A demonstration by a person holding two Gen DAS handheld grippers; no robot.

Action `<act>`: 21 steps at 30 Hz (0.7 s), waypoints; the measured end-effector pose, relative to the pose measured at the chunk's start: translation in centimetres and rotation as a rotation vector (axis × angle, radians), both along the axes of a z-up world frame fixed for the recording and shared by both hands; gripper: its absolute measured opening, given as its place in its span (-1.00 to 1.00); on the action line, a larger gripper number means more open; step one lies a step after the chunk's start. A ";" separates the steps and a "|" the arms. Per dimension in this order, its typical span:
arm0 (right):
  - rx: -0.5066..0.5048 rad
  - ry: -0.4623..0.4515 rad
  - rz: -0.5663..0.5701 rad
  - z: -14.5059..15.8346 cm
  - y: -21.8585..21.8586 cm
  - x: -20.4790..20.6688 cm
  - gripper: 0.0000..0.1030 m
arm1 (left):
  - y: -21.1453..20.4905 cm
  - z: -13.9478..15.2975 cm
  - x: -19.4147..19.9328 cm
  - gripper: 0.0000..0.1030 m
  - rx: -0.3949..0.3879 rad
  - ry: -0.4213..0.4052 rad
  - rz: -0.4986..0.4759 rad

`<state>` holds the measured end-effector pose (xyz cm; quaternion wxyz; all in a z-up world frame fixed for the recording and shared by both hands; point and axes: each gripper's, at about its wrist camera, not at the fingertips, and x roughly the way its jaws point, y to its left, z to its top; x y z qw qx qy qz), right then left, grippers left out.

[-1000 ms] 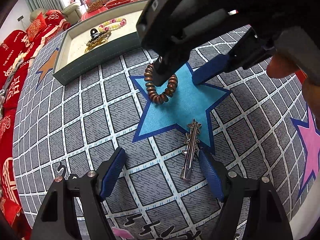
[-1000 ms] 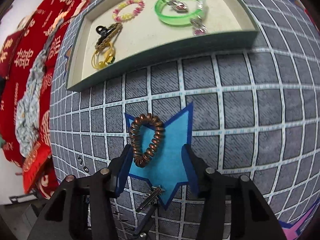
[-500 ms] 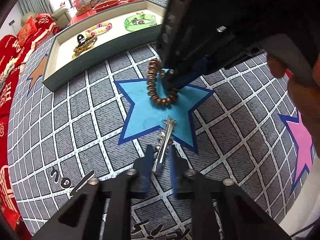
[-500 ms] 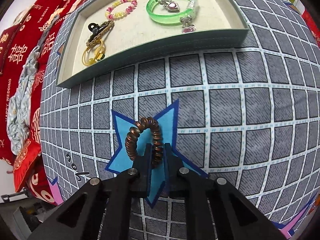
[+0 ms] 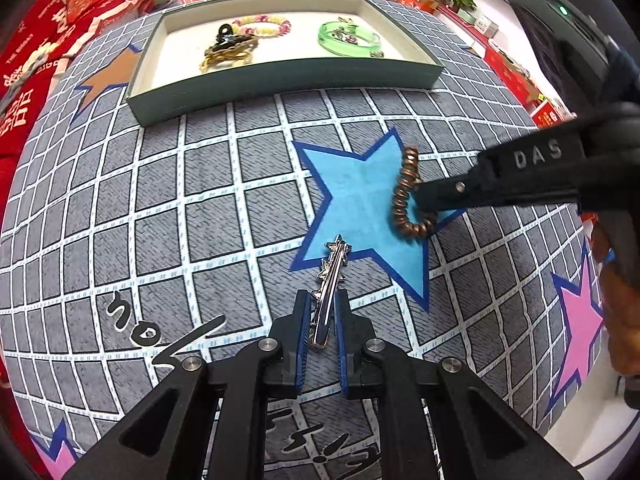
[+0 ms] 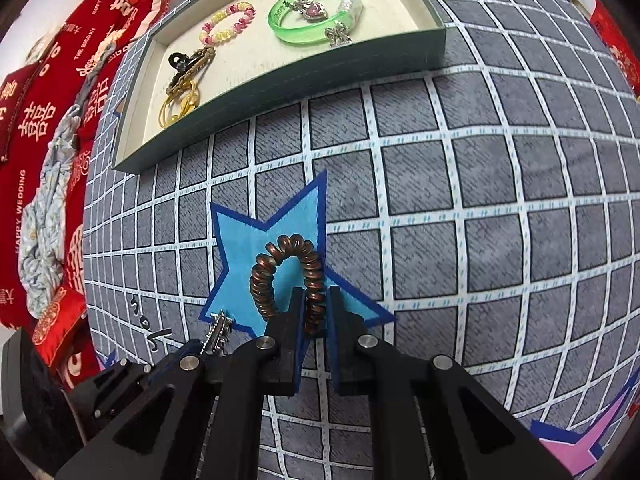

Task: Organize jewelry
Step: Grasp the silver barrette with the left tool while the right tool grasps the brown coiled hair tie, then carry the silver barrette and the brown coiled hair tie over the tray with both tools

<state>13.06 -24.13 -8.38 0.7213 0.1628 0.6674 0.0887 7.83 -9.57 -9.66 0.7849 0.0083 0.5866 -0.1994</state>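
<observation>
Jewelry is split between two places at this moment. Inside the shallow tray point(image 5: 280, 80) at the far side of the table point(image 5: 160, 220) already lie a green bangle point(image 6: 316, 12) with small charms on it, a pink-and-yellow bead bracelet point(image 6: 228, 24), a black claw clip point(image 6: 180, 62) and some gold-coloured pieces just beside it. Two items are outside the tray, both in the fingers. The left gripper point(image 5: 322, 316) pinches a silver star hair clip point(image 5: 332, 276), its jaws closing on the lower end while the starred tip points at the blue star printed on the cloth. The right gripper point(image 6: 314, 312) has its fingers pressed onto one side of a copper coil bracelet point(image 6: 288, 276), which stands up from the blue star point(image 6: 248, 248). Judging by this, most sorting is finished; what is left appears to be carrying these two pieces across to the tray and setting them down in a free spot.
</observation>
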 end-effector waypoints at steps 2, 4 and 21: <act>0.003 0.003 -0.004 -0.1 0.0 -0.1 -0.77 | 0.1 -0.1 0.2 -0.52 -0.002 0.003 0.006; 0.000 0.001 -0.003 -0.1 0.1 -0.1 -0.76 | 0.3 -0.2 0.3 -0.52 -0.007 0.009 0.012; -0.174 -0.057 0.103 0.4 3.3 -0.1 -0.57 | 4.0 0.7 -0.2 -0.52 -0.035 0.024 0.054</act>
